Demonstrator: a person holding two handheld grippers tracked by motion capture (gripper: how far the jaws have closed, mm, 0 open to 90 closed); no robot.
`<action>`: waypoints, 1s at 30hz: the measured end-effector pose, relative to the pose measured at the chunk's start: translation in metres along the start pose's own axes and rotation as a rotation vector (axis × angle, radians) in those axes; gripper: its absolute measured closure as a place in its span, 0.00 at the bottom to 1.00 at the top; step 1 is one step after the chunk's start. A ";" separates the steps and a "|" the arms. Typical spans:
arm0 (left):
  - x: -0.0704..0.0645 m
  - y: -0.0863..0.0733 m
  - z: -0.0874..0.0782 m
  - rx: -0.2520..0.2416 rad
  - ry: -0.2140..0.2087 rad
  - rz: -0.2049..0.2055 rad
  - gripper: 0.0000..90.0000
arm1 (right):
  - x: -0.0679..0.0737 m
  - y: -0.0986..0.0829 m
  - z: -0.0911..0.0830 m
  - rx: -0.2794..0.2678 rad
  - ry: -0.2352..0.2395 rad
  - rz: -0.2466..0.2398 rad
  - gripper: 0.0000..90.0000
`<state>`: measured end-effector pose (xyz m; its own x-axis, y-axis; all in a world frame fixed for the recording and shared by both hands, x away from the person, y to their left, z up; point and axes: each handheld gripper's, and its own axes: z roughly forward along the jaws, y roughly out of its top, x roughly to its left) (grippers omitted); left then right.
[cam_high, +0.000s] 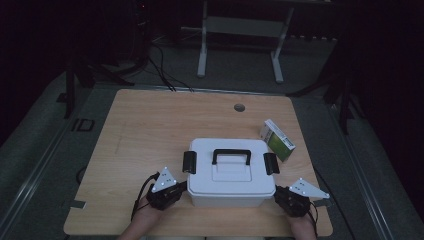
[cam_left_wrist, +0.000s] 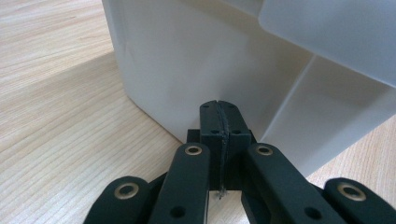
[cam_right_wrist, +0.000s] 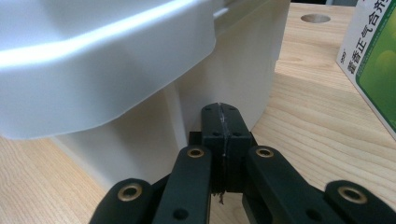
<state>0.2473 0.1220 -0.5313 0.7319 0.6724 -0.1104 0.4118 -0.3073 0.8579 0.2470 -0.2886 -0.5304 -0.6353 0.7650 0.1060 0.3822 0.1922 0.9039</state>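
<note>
A white plastic box with a black handle and two black side latches stands on the near middle of the wooden table. My left gripper is at the box's near left corner, jaws shut with nothing between them, tips against the white wall. My right gripper is at the near right corner, also shut and empty, its tips up against the box's side under the lid's rim. A green and white carton lies just right of the box.
A round cable hole sits in the table's far side. The carton lies close to the right gripper. Beyond the table stands a white frame on the dark floor, with cables beside it.
</note>
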 end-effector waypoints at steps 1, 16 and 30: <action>0.000 0.000 0.000 -0.003 0.002 -0.001 1.00 | -0.001 0.000 0.001 -0.004 0.005 0.002 1.00; 0.020 0.001 0.006 0.134 0.025 -0.037 0.75 | -0.026 -0.005 -0.012 -0.001 -0.068 0.017 0.88; 0.040 0.021 -0.003 0.278 0.034 -0.030 0.61 | -0.040 -0.018 -0.023 0.011 -0.091 0.013 0.26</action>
<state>0.2837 0.1441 -0.5167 0.7002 0.7050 -0.1127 0.5698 -0.4567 0.6832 0.2502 -0.3373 -0.5418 -0.5670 0.8199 0.0793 0.3977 0.1881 0.8980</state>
